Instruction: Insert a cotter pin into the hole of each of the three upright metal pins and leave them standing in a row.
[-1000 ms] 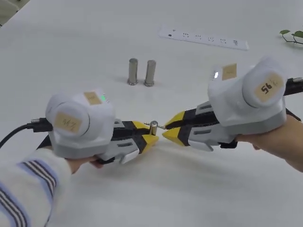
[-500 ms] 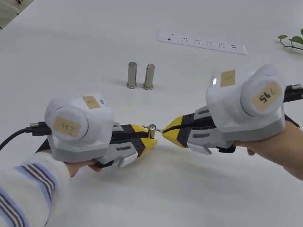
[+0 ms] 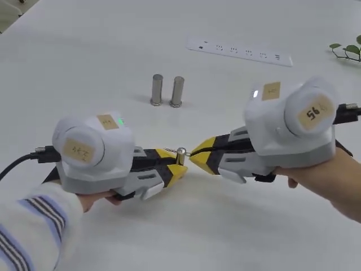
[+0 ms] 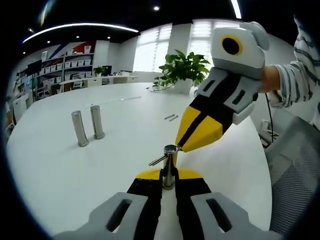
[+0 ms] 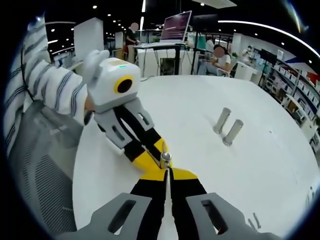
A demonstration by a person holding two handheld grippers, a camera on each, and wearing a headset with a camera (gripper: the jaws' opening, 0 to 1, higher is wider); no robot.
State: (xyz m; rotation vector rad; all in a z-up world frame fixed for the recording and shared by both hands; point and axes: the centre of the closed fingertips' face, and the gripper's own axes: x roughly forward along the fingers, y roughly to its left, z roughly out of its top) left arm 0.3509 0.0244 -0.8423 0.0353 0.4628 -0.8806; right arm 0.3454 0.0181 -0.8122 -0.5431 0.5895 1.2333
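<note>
Left gripper (image 3: 179,165) clamps one metal pin (image 4: 170,167) upright, toward the table's (image 3: 84,51) near edge. Right gripper (image 3: 194,158) is closed on the cotter pin (image 4: 157,160), tip against the pin head; the cotter pin's end protrudes from the hole. Two other pins (image 3: 157,89) stand side by side farther back.

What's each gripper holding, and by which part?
Left gripper clamps the metal pin by its lower shaft; right gripper pinches the cotter pin by one end.

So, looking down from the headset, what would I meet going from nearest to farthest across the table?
Left gripper holding a metal pin and right gripper feeding it a cotter pin, level with each other → two standing pins → power strip.
</note>
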